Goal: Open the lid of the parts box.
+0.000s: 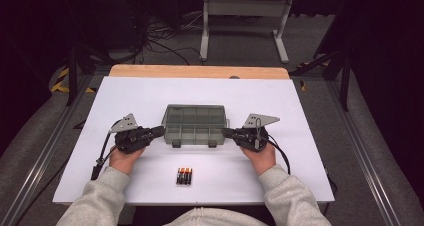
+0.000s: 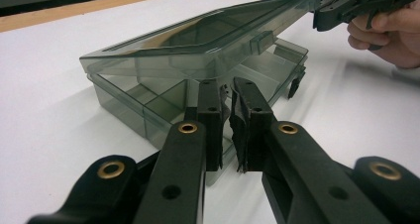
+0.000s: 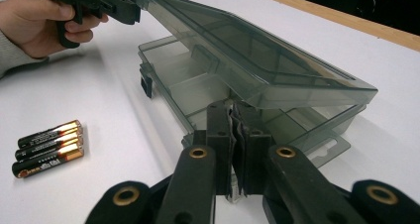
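We see a smoky clear compartment box (image 1: 194,123) at the centre of the frame on the white desk (image 1: 150,93), its lid (image 2: 208,33) lifted ajar. Our left hand-held gripper (image 1: 161,131) pinches the lid's left corner, and our right hand-held gripper (image 1: 226,132) pinches its right corner. Three batteries (image 1: 184,176) lie below the box, nearer us.

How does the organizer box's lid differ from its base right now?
The lid is tilted up at the front, hinged along the far edge, while the base lies flat on the white table. The lid is one smooth panel; the base is split into compartments by dividers. The lid's front corners sit at the tips of the left tongs and right tongs; the base carries the dark latches. Both are smoky, see-through plastic.
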Tool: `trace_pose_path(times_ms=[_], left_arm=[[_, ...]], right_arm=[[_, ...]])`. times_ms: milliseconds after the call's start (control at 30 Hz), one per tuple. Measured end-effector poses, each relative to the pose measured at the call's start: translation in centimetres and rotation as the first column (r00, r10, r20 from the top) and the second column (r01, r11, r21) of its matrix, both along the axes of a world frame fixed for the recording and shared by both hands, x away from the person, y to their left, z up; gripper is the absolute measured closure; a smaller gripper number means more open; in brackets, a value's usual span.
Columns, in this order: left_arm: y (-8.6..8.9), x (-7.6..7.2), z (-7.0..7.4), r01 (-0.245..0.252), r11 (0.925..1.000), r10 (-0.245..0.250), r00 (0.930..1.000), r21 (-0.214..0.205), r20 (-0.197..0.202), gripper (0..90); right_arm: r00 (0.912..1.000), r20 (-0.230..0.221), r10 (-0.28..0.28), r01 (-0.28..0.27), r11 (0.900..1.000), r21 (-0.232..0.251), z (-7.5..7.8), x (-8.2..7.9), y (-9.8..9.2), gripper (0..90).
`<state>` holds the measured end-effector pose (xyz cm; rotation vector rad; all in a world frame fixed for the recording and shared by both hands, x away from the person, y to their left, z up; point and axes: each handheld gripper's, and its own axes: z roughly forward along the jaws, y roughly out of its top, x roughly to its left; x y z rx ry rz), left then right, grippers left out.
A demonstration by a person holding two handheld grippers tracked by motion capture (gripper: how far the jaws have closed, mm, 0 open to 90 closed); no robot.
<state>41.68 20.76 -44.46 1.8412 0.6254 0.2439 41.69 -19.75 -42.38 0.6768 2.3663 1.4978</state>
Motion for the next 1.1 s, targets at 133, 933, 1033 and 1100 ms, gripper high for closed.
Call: trace_pose_path(times_ms=[133,933,1033,1100], left_arm=[[0.0,0.1,0.0,-0.002,1.0000,0.002,1.0000,-0.003,-0.003,82.4],[-0.6,-0.1,0.0,0.016,0.9993,-0.016,0.9998,0.033,0.007,75.8],[-1.3,-0.1,-0.1,0.046,0.9972,-0.047,0.9989,0.059,0.007,69.8],[-1.7,-0.1,-0.2,0.062,0.9956,-0.063,0.9980,0.070,0.003,67.2]], right_arm=[[1.0000,0.000,-0.006,0.006,0.9999,-0.015,-0.1,0.0,0.1,80.0],[0.9896,0.074,-0.123,0.132,0.9830,-0.128,2.4,1.4,0.7,33.5],[0.9903,0.079,-0.114,0.123,0.9856,-0.116,3.1,1.7,0.7,32.8],[0.9907,0.079,-0.111,0.119,0.9873,-0.106,3.4,1.9,0.7,32.9]])
